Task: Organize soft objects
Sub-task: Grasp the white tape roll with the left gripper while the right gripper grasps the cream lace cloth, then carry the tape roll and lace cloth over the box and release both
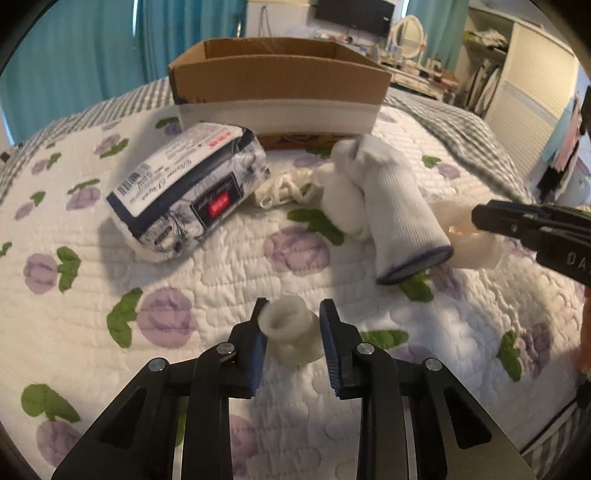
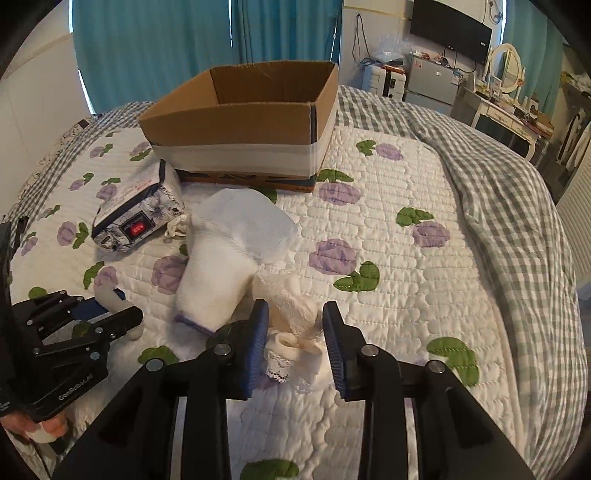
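Note:
On a flowered quilt, my left gripper (image 1: pixel 293 314) is open around a small white rolled piece (image 1: pixel 290 332) lying on the bed. A white sock with a blue-edged cuff (image 1: pixel 399 210) lies ahead, with a cream string bundle (image 1: pixel 284 190) and a printed tissue pack (image 1: pixel 192 192) to its left. An open cardboard box (image 1: pixel 277 81) stands behind them. My right gripper (image 2: pixel 295 317) is open around a cream lacy cloth (image 2: pixel 291 314). The sock (image 2: pixel 229 258), the pack (image 2: pixel 136 218) and the box (image 2: pixel 243 125) show in the right wrist view too.
A grey checked blanket (image 2: pixel 498 192) covers the bed's right side. Teal curtains (image 2: pixel 184 44) hang behind the box. A dresser with a mirror (image 2: pixel 506 92) and a wall screen (image 2: pixel 450 33) stand at the far right. The left gripper (image 2: pixel 88 321) shows at the left.

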Tool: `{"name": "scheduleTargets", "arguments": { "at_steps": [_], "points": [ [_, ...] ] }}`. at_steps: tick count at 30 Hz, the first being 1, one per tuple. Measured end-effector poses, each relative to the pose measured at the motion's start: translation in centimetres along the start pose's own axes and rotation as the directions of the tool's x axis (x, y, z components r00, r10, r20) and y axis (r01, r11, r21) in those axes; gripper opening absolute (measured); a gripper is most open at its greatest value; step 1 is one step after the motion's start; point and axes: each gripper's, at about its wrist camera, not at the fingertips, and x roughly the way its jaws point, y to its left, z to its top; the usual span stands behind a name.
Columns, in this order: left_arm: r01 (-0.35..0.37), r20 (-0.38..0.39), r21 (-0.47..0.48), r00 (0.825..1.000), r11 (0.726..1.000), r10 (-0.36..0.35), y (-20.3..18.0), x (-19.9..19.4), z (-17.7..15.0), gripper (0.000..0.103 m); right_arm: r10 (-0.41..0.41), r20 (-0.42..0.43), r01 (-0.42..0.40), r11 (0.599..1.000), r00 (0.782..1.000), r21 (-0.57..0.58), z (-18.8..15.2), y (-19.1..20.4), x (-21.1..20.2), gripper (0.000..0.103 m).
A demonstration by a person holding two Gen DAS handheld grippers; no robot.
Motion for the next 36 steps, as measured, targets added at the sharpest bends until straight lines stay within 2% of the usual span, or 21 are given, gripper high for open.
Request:
{"name": "scheduleTargets", "arguments": {
  "at_steps": [4,15,18,19,20,21,22,23,27,29,33,34,35,36],
  "points": [
    [0.01,0.013,-0.013,1.0,1.0,-0.01,-0.1,-1.2,-0.3,0.026,0.024,0.005,-0.024,1.0,1.0,0.007,-0.5,0.1,-0.6,0.012],
    [0.021,0.138,0.008,0.99,1.0,-0.022,-0.6,-6.6,2.4,0.026,0.013,0.068,-0.012,1.0,0.998,-0.007,0.2,0.3,-4.4,0.01],
    [0.014,0.152,0.009,0.988,1.0,-0.016,-0.3,-7.1,2.8,0.026,0.037,0.061,-0.037,0.999,0.997,-0.005,0.3,0.4,-4.3,0.011],
    [0.011,0.15,0.007,0.989,1.0,-0.012,-0.1,-7.0,2.8,0.026,0.033,0.056,-0.033,0.999,0.998,0.008,0.3,0.3,-4.0,0.017],
    [0.011,0.147,0.004,0.989,1.0,-0.011,-0.1,-7.0,2.9,0.026,0.028,0.047,-0.029,0.999,0.998,0.018,0.2,0.1,-3.6,0.034],
    [0.011,0.145,0.001,0.989,1.0,-0.011,0.1,-6.8,2.9,0.026,0.027,0.035,-0.028,0.999,0.999,0.025,0.1,-0.1,-3.2,0.045],
    [0.011,0.142,0.0,0.99,1.0,-0.011,0.1,-6.7,2.9,0.026,0.025,0.021,-0.026,0.999,0.999,0.029,0.0,-0.2,-2.5,0.066],
    [0.011,0.139,-0.001,0.99,1.0,-0.011,0.2,-6.5,2.9,0.026,0.027,0.013,-0.027,0.999,1.0,0.027,-0.1,-0.2,-2.0,0.072],
    [0.01,0.118,-0.006,0.993,1.0,-0.009,0.5,-5.3,3.1,0.026,0.019,-0.066,-0.017,0.999,0.998,0.031,-0.2,-0.6,1.3,0.072],
    [0.016,0.109,-0.007,0.994,1.0,-0.015,0.5,-4.9,3.3,0.026,-0.021,-0.123,0.028,0.998,0.992,0.052,-0.1,-1.1,3.3,0.071],
    [0.015,0.1,-0.008,0.995,1.0,-0.014,0.6,-4.0,3.9,0.026,-0.037,-0.189,0.056,0.994,0.981,0.097,-0.1,-2.1,6.2,0.071],
    [0.014,0.098,-0.011,0.995,1.0,-0.012,0.6,-3.8,4.1,0.026,-0.041,-0.189,0.064,0.991,0.981,0.114,-0.1,-2.4,6.5,0.066],
    [0.015,0.097,-0.013,0.995,1.0,-0.013,0.7,-3.7,4.2,0.026,-0.04,-0.183,0.063,0.99,0.982,0.124,-0.1,-2.6,6.5,0.044],
    [0.016,0.096,-0.016,0.995,1.0,-0.015,0.7,-3.6,4.4,0.026,-0.038,-0.18,0.062,0.989,0.983,0.131,-0.1,-2.8,6.4,0.034]
  ]
}}
